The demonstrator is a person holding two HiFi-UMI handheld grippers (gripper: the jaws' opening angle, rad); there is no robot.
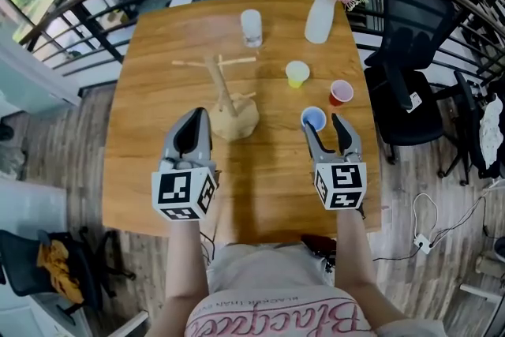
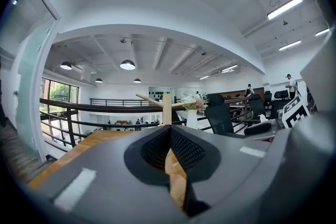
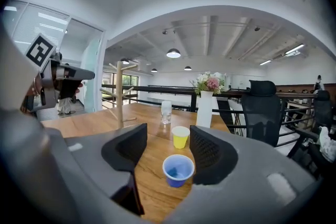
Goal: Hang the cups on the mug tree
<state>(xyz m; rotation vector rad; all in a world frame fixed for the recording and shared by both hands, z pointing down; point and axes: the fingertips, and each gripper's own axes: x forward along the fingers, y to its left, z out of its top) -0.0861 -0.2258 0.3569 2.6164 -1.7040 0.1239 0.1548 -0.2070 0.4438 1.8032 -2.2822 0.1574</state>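
The wooden mug tree (image 1: 223,95) stands mid-table with bare pegs; its post shows in the left gripper view (image 2: 167,107) and the right gripper view (image 3: 119,94). A blue cup (image 1: 313,119) stands upright just ahead of my right gripper (image 1: 323,125). That gripper is open, and the blue cup (image 3: 178,169) sits between and slightly beyond its jaw tips, untouched. Farther off stand a yellow cup (image 1: 297,73) and a red cup (image 1: 341,92). My left gripper (image 1: 198,119) is shut and empty, just left of the tree's base.
A clear glass (image 1: 251,28) and a white vase of flowers (image 1: 319,18) stand at the table's far edge. A black office chair (image 1: 410,75) is beside the table (image 1: 158,99) on the right. A curved railing runs behind it.
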